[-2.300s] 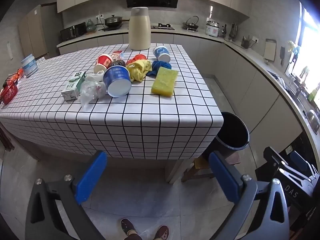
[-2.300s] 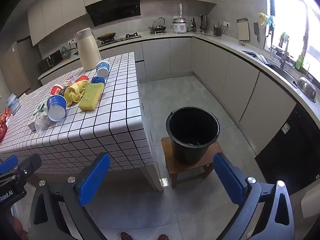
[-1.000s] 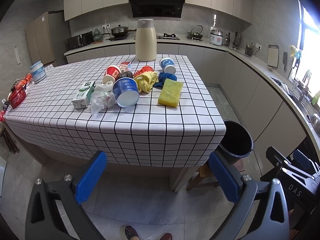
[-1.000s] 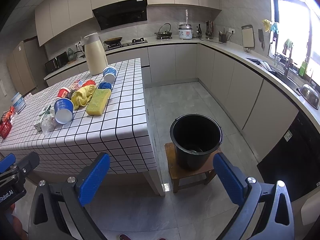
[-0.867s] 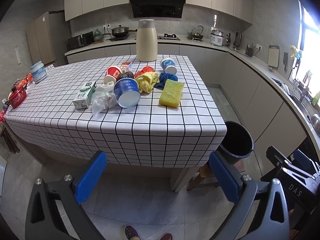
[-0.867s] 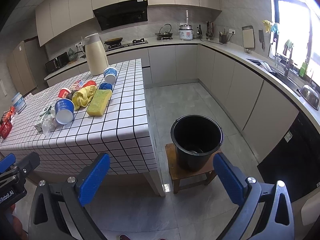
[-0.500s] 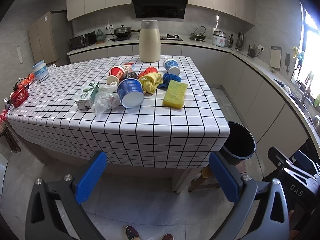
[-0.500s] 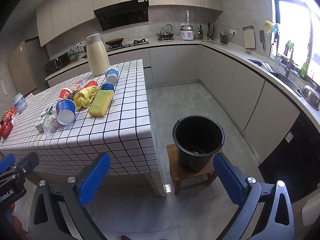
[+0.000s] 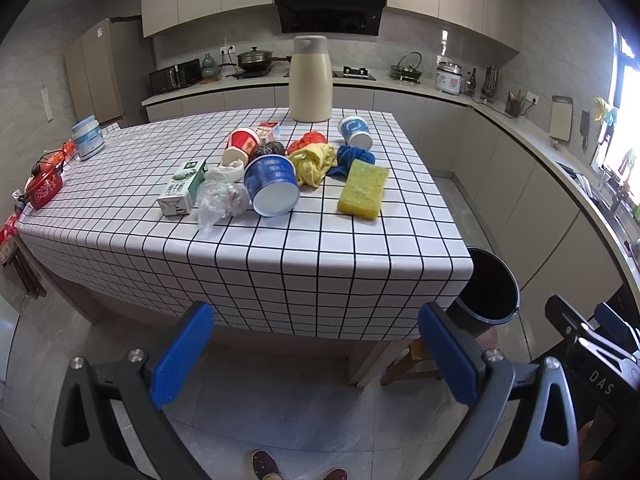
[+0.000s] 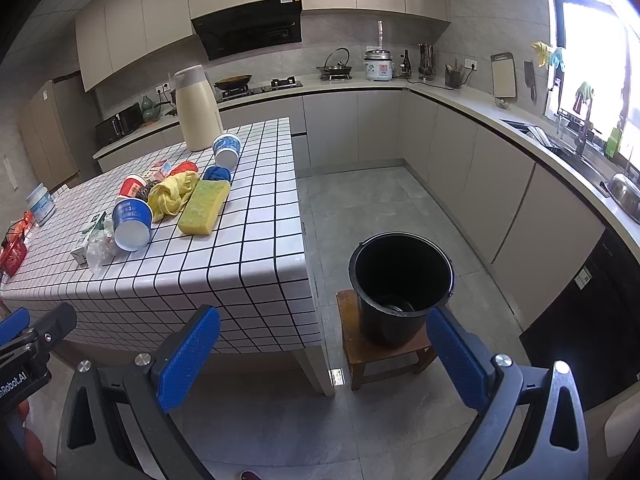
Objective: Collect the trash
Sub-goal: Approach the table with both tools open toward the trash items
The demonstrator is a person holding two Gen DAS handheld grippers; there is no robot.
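Note:
A white checked table (image 9: 312, 248) holds a cluster of items: a tipped blue cup (image 9: 272, 190), crumpled clear plastic (image 9: 220, 200), a green-white milk carton (image 9: 182, 188), a red cup (image 9: 240, 146), a small blue cup (image 9: 354, 131), yellow cloth (image 9: 312, 162), blue cloth (image 9: 354, 158) and a yellow sponge (image 9: 363, 189). A black bucket (image 10: 402, 280) stands on a wooden stool (image 10: 384, 354) right of the table. My left gripper (image 9: 316, 354) is open and empty, well short of the table's near edge. My right gripper (image 10: 322, 354) is open and empty, between table corner and bucket.
A tall cream jug (image 9: 310, 80) stands at the table's far edge. A white-blue tub (image 9: 87, 138) and a red pot (image 9: 44, 188) sit at the table's left end. Kitchen counters (image 10: 520, 128) run along the back and right. The grey tiled floor (image 10: 380, 208) lies between.
Both grippers have risen and drawn slightly closer, so the table and bucket sit lower and a little larger in view. Both stay open and empty.

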